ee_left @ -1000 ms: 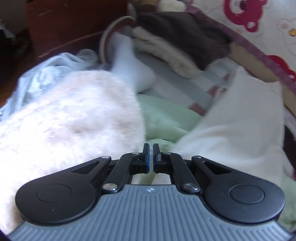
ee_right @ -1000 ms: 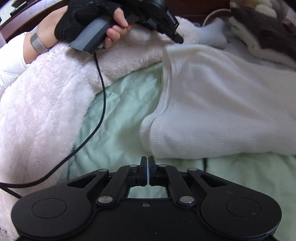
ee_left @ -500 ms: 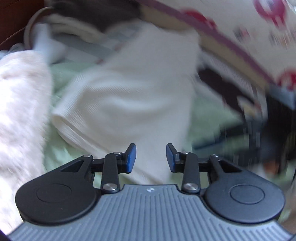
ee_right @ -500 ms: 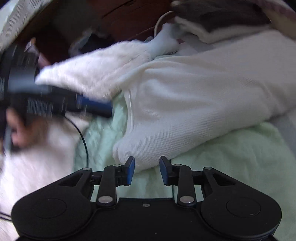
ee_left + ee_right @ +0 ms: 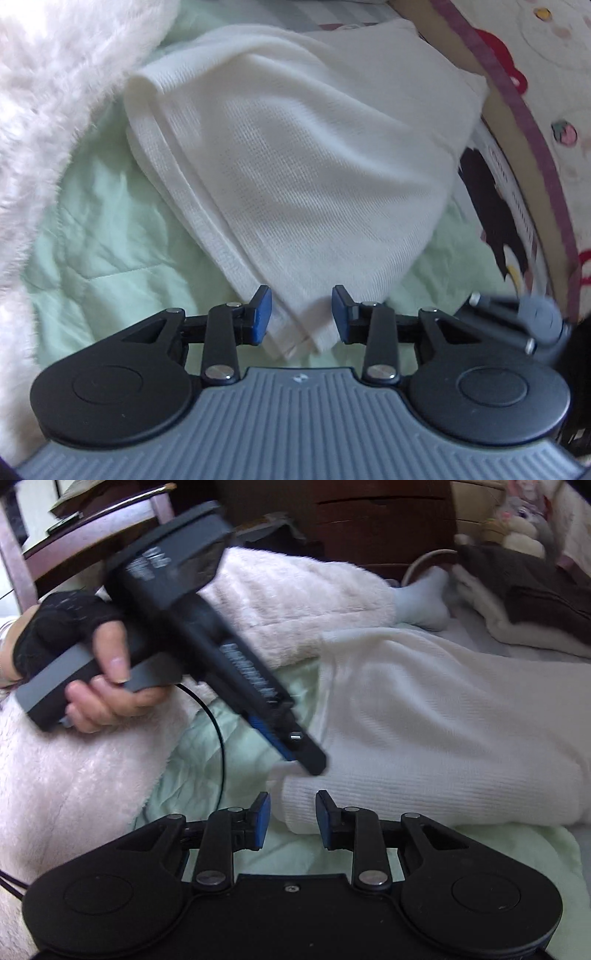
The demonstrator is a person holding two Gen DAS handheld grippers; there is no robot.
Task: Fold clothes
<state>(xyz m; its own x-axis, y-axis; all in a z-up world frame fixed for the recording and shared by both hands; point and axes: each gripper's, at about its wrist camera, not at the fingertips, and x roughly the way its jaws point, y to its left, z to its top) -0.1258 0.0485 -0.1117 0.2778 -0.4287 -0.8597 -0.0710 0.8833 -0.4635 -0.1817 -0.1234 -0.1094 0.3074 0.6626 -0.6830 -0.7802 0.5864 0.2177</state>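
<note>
White waffle-knit garment (image 5: 306, 155), already doubled over, lies flat on the pale green quilted bedspread (image 5: 110, 236), spread out ahead of both tools. Its hemmed corner points back toward them, probably so each can take a corner for the next fold.

Fluffy pale pink fleece blanket (image 5: 40, 110) is bunched to the left of the left hand-held gripper (image 5: 301, 314), off the garment, so the working patch of bed is free. Beyond the garment, far side from the right tool, sits a stack w/ a dark brown folded cloth (image 5: 532, 587) on cream layers, likely finished pieces parked out of the way.

Left hand-held gripper: released, jaws spread either side of the garment's near corner, cloth btwn the blue pads but not pinched. In the right wrist view it comes in from the left, angled down, tip at the garment's edge, held in a black-gloved hand (image 5: 74, 657).

Right hand-held gripper (image 5: 291, 819): also released, jaws apart w/ the rolled fold edge just ahead and partly btwn them; no grip yet.

My read: both are lined up to pinch adjacent points on the near edge.
</note>
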